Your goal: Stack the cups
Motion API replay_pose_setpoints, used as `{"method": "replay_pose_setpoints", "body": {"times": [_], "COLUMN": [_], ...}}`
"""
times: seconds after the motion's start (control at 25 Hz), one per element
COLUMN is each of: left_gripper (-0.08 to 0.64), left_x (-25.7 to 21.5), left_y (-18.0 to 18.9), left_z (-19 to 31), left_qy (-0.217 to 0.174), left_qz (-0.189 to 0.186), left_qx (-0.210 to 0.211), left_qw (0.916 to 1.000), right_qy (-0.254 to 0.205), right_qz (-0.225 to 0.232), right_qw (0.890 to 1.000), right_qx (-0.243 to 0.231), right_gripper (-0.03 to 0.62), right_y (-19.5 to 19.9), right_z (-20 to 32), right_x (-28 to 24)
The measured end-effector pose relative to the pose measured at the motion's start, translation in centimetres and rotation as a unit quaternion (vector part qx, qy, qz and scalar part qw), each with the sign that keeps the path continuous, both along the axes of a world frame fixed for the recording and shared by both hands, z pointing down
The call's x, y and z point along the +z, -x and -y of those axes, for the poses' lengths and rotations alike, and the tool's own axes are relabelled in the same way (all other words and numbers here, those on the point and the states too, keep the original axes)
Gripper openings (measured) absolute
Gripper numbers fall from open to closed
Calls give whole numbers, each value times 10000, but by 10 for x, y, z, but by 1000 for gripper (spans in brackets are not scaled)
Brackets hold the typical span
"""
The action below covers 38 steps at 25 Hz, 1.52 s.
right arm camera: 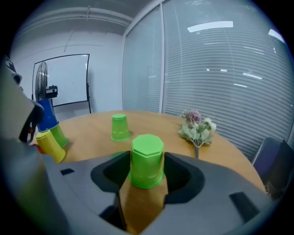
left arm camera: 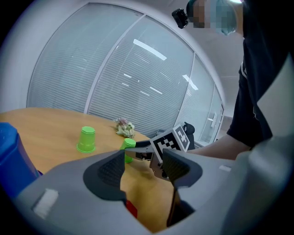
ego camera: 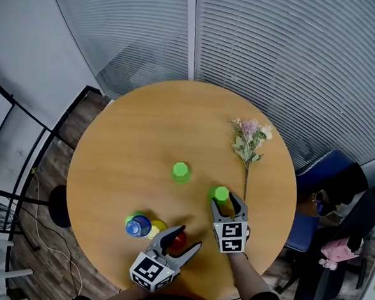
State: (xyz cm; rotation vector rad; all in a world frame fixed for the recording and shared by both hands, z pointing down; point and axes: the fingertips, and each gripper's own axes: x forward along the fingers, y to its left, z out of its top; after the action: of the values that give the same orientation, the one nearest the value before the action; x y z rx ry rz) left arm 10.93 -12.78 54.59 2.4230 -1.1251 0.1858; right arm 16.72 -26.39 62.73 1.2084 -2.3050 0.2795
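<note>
A round wooden table [ego camera: 124,142] is set before blind-covered glass walls. An inverted light-green plastic cup [right arm camera: 147,160] is stood between the spread jaws of the right gripper [ego camera: 226,205], unclamped. A mostly hidden red cup [ego camera: 178,241] is seen between the open jaws of the left gripper [ego camera: 190,237]. A second green cup [ego camera: 181,172], a blue-topped cup stack [ego camera: 140,226] and a dried flower sprig [ego camera: 249,141] are placed around them.

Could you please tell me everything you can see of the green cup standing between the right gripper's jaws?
The small, bright green, plastic-looking cup stands upside down on the round wooden table, with its wide rim on the wood and its eight-sided base on top. Its smooth walls taper upward and look undamaged. It stands upright, apart from the other upside-down green cup. The right gripper has its open jaws on either side, close to the cup's walls but not visibly pressing.
</note>
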Motion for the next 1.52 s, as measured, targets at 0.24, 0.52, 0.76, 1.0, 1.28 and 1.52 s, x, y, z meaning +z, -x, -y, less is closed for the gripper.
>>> {"method": "replay_pose_setpoints", "body": {"times": [0.24,0.52,0.76,1.0,1.28,1.52], "left_gripper": [255,255,255,253,253,253], "left_x": [-6,-10,-16,-16,-15,-17], "left_y": [3,14,37,69,100,116], "left_z": [-2,-30,-57,-84,-107,-116], "left_qy": [-105,-105,-165,-133,-128,-183], "left_qz": [-99,-202,-181,-100,-2,-30], "left_qx": [94,247,446,506,629,581], "left_qw": [9999,9994,9987,9986,9979,9981], "right_qy": [-190,-329,-430,-452,-394,-329], "right_qz": [-23,133,260,328,347,265], "right_qw": [9997,9989,9981,9978,9976,9982], "right_qx": [-160,-292,-353,-345,-463,-417], "right_gripper": [212,213,213,213,213,213], "right_y": [7,28,58,88,126,140], "right_z": [-8,-47,-91,-131,-170,-182], "right_x": [-16,-54,-82,-93,-93,-84]}}
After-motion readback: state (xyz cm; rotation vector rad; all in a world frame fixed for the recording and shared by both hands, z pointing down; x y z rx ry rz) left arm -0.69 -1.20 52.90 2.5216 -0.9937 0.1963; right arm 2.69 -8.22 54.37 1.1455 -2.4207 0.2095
